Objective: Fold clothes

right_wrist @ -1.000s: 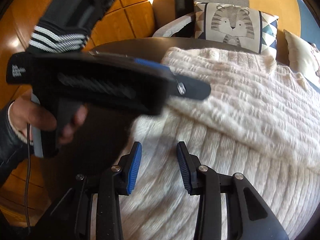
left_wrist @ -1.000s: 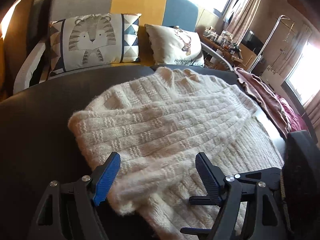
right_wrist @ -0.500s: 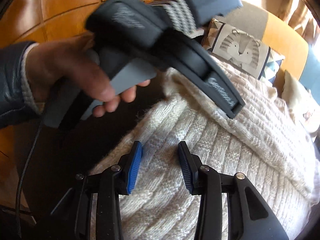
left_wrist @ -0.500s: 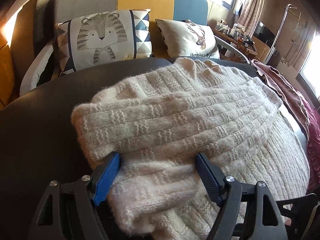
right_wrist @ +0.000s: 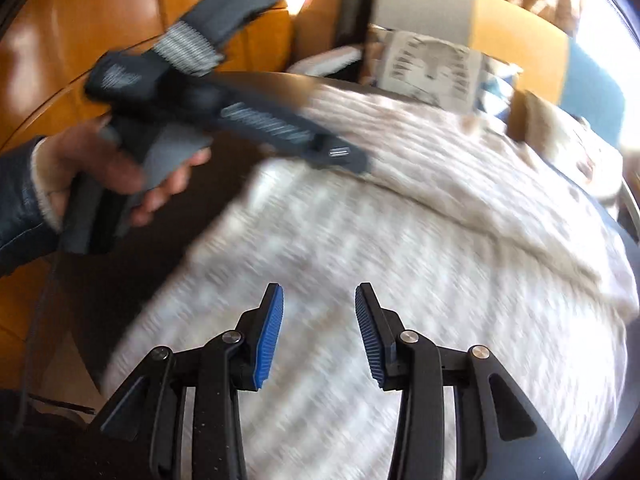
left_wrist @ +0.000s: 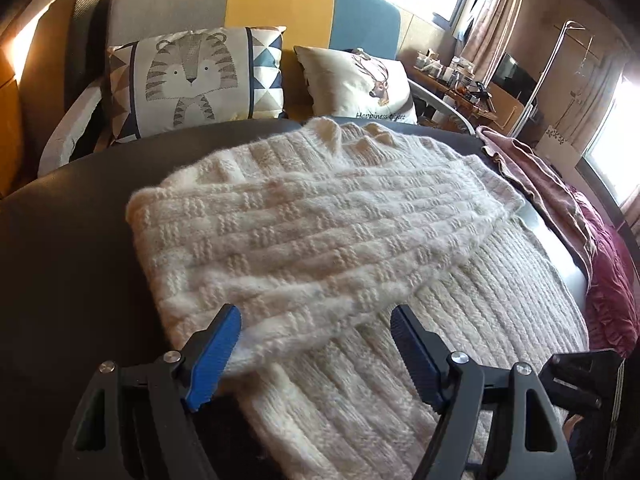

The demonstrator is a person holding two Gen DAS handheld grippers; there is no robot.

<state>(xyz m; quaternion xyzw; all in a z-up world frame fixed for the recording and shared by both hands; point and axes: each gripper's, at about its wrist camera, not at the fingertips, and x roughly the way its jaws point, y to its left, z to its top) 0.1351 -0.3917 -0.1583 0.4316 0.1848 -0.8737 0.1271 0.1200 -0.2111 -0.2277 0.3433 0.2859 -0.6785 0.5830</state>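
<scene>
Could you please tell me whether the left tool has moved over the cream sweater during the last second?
Yes. The left tool has pulled back: the folded sleeve that lay between its fingers now ends near the fingertips, judged against the tiger cushion.

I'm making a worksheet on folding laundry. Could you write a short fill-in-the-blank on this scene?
1. The cream sweater has one ____ folded across its body.
2. The left tongs are ____, holding nothing.
3. The pillow behind the table shows a cartoon ____.

Missing words: sleeve; open; tiger
</scene>
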